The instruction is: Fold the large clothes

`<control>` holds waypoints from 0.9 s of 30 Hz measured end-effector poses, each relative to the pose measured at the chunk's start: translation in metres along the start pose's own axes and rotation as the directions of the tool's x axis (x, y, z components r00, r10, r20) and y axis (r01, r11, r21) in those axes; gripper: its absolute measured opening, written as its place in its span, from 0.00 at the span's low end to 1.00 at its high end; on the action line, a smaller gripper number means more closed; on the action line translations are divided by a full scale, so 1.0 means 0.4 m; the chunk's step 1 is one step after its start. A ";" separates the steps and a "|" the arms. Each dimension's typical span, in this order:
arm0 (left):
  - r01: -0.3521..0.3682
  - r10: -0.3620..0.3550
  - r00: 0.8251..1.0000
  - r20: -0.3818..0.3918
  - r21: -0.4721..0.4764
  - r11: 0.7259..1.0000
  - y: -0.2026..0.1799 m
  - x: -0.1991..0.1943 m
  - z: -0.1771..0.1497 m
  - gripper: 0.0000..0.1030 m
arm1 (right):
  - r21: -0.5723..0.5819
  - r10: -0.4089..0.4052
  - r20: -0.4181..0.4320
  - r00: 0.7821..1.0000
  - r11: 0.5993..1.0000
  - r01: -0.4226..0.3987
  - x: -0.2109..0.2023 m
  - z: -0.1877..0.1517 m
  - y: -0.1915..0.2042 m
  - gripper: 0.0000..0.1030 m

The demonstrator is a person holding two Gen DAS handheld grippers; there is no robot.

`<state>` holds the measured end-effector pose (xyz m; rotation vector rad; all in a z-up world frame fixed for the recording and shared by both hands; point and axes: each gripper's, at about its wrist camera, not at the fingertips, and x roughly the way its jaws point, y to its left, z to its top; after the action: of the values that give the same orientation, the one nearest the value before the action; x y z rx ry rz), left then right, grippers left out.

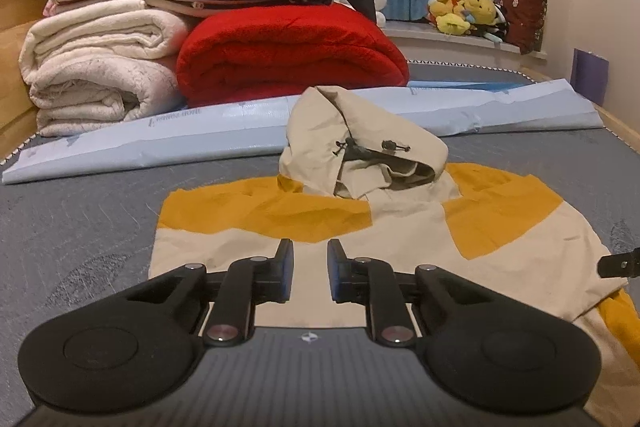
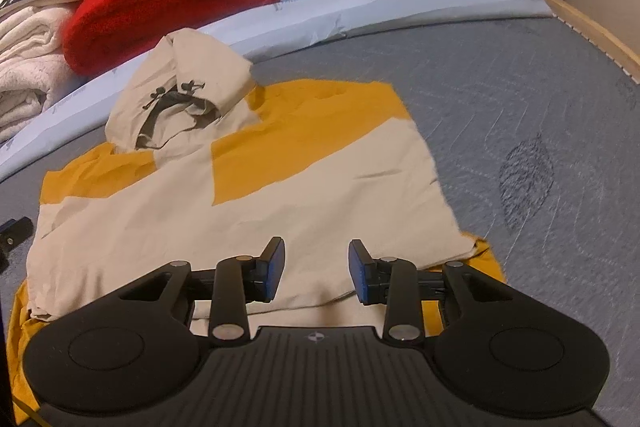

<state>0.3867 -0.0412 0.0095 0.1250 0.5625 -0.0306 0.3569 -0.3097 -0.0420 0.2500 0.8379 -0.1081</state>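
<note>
The cream-and-yellow hooded jacket (image 1: 400, 227) lies partly folded mid-mattress (image 2: 540, 115), hood toward the far edge. The left gripper (image 1: 310, 273) and right gripper (image 2: 317, 273) hover over its near hem, jaws spread and empty; next likely pinching that hem to fold it toward the hood

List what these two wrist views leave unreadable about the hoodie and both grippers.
- Hoodie bottom hem: both views, hidden behind each gripper's body.
- Sleeves: cannot tell how they are folded.
- Right gripper, left gripper: jaws apart, clamping nothing; contact with the cloth unclear.
- Print on blue sheet: too small.
</note>
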 end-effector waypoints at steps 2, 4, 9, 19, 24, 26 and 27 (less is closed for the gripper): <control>-0.001 0.001 1.000 -0.004 0.004 1.000 0.002 0.004 0.004 0.19 | -0.007 -0.004 0.008 1.000 1.000 0.004 -0.001 0.011 -0.013 0.35; -0.003 0.003 1.000 -0.011 0.007 1.000 0.005 0.010 0.007 0.19 | -0.009 -0.006 0.021 1.000 1.000 0.006 -0.004 0.021 -0.026 0.35; -0.011 0.011 1.000 -0.013 0.007 1.000 0.013 0.017 0.017 0.19 | -0.003 -0.006 0.047 0.999 1.000 0.006 -0.015 0.050 -0.055 0.35; 0.010 -0.013 0.999 -0.046 -0.073 0.997 0.088 0.023 0.110 0.19 | 0.002 0.024 0.108 0.994 1.000 -0.024 -0.053 0.091 -0.090 0.19; 0.030 -0.038 0.996 -0.084 -0.087 0.996 0.088 0.152 0.241 0.19 | 0.007 0.014 0.131 0.991 1.000 -0.015 -0.063 0.098 -0.104 0.08; 0.044 -0.052 0.994 -0.096 -0.084 0.995 0.075 0.228 0.304 0.19 | 0.005 0.013 0.127 0.992 1.000 -0.014 -0.060 0.096 -0.103 0.09; 0.055 -0.066 0.992 -0.108 -0.103 0.993 0.071 0.272 0.335 0.19 | 0.008 0.012 0.120 0.993 1.000 -0.013 -0.056 0.095 -0.102 0.09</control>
<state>0.5515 -0.0293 0.0669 0.0122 0.6777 -0.0549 0.3613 -0.3591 -0.0081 0.2546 0.7164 -0.1144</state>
